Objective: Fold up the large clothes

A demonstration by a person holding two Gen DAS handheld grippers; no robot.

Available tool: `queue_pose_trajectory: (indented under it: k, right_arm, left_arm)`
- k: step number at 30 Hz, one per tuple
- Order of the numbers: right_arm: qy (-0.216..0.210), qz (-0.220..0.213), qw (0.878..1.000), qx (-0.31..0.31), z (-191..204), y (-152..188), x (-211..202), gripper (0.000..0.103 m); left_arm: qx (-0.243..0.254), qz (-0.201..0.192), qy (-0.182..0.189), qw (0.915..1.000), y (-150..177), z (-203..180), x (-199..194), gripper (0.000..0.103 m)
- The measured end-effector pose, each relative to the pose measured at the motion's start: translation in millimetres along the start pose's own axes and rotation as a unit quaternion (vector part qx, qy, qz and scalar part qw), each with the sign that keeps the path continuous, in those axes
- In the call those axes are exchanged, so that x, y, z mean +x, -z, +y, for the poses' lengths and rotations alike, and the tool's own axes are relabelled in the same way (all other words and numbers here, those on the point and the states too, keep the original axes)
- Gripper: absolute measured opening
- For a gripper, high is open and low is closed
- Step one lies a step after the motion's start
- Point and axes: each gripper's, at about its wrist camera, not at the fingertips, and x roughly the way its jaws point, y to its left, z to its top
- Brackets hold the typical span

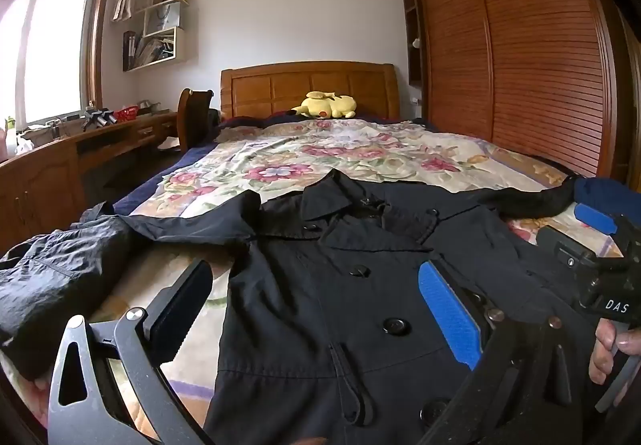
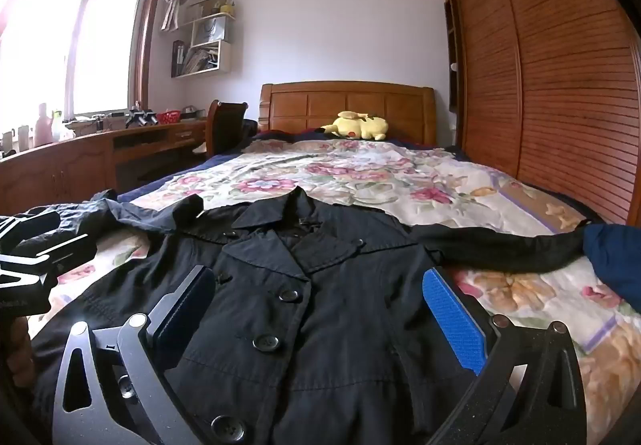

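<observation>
Black double-breasted coat [image 2: 304, 325] lies unfolded, sleeves spread, mid-frame on the bed [image 2: 400, 180]; left claw [image 1: 316, 309] and right claw [image 2: 320, 317] gape wide, empty.

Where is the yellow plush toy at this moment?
In both wrist views the yellow plush toy lies at the far end of the bed, against the wooden headboard, well beyond the dark coat spread in the foreground.
</observation>
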Motion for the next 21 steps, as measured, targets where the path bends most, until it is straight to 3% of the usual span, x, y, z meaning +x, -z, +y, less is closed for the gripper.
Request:
queue_pose_trajectory:
  k: [21]
  right_arm:
    - [0.0, -0.003, 1.0, 0.006, -1.4, -0.2, -3.3, 0.103]
  left_arm:
    - [0.004, -0.001, -0.002, 1.0, -2.6, 1.5, -2.4, 0.103]
